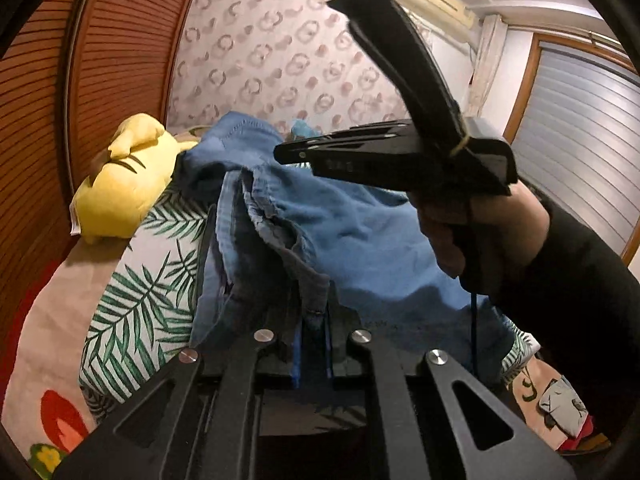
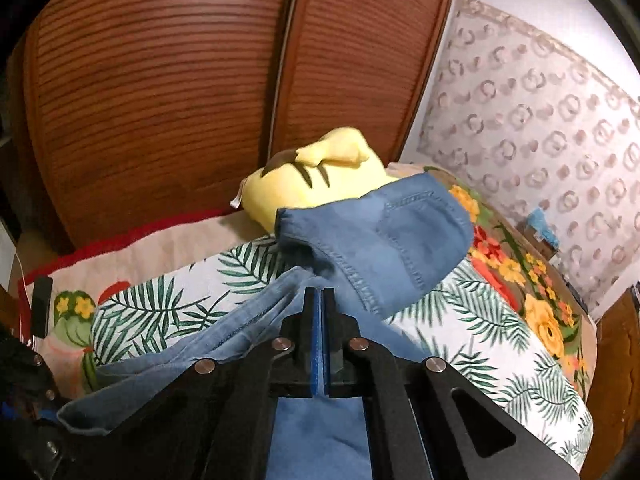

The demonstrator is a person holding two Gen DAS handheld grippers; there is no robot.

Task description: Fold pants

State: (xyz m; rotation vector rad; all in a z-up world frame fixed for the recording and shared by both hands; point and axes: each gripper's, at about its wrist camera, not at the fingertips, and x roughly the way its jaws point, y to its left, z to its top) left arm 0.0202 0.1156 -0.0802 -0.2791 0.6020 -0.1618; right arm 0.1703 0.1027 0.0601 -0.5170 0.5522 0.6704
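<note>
Blue denim pants (image 1: 352, 236) lie bunched on a bed with a leaf-print cover (image 1: 132, 300). My left gripper (image 1: 312, 308) is shut on a fold of the pants' fabric, which drapes over its fingers. In the left wrist view my right gripper (image 1: 288, 152) reaches in from the right above the pants, held by a hand. In the right wrist view the right gripper (image 2: 319, 296) has its jaws together at the edge of the pants (image 2: 380, 236); I cannot tell whether fabric is pinched between them.
A yellow plush toy (image 1: 120, 188) lies at the bed's far end by a brown slatted wardrobe door (image 1: 48, 120); the toy also shows in the right wrist view (image 2: 320, 176). A patterned wall, an air conditioner (image 1: 436, 0) and a shuttered window stand behind.
</note>
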